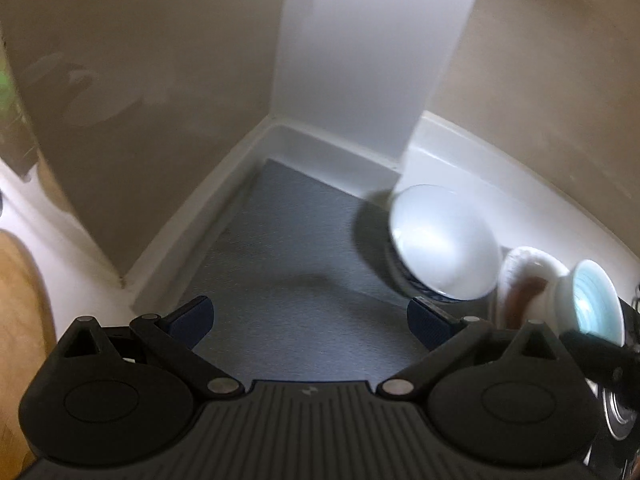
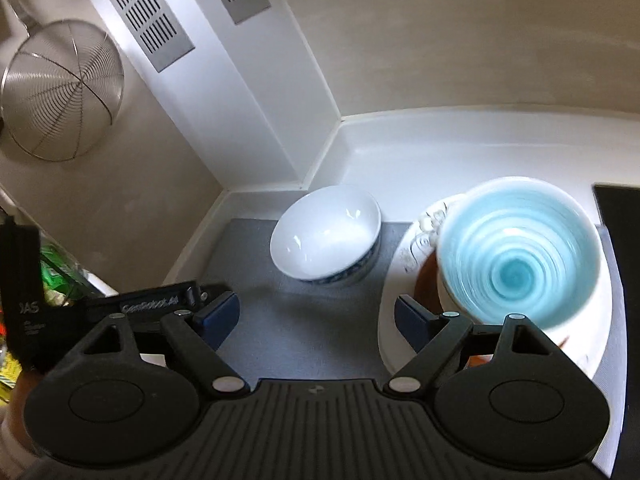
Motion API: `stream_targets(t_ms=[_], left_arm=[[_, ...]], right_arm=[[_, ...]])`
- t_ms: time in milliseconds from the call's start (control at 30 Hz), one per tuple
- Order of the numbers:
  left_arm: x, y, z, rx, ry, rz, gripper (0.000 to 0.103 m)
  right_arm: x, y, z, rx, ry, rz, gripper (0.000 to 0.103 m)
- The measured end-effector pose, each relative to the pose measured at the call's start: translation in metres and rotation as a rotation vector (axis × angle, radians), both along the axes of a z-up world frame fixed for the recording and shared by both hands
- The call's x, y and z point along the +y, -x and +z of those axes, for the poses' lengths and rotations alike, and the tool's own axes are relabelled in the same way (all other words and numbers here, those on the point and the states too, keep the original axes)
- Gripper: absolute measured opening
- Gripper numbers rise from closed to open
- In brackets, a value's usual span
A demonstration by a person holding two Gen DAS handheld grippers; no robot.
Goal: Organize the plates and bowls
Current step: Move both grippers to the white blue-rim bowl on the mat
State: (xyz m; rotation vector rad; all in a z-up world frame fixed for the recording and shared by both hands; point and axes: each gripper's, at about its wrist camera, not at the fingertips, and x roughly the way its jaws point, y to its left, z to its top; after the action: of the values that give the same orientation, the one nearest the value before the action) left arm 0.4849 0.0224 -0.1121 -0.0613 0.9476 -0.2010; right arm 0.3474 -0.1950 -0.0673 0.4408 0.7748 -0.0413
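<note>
— Where are the bowls?
— The white bowl sits on the grey mat in the desk corner. Just right of it, the blue bowl rests on a white plate.
— And the grippers?
— The right gripper is spread wide and empty, above the mat. The left gripper is likewise wide apart, holding nothing.
— Anything else?
— A strainer hangs on the wall.

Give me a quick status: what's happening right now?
Left gripper open, empty. Right gripper open, empty. Blue bowl on plate; white bowl on mat. Nothing blocking.
</note>
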Motion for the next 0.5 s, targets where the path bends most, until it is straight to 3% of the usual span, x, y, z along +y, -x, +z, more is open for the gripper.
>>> stream_targets(t_ms=[333, 500], left_arm=[[-0.01, -0.038, -0.009, 0.023, 0.028, 0.062, 0.103], [-0.025, -0.057, -0.024, 0.069, 0.029, 0.049, 0.103]], right_arm=[[0.002, -0.046, -0.012, -0.044, 0.178, -0.041, 0.085], [-0.013, -0.084, -0.025, -0.007, 0.198, -0.046, 0.074]])
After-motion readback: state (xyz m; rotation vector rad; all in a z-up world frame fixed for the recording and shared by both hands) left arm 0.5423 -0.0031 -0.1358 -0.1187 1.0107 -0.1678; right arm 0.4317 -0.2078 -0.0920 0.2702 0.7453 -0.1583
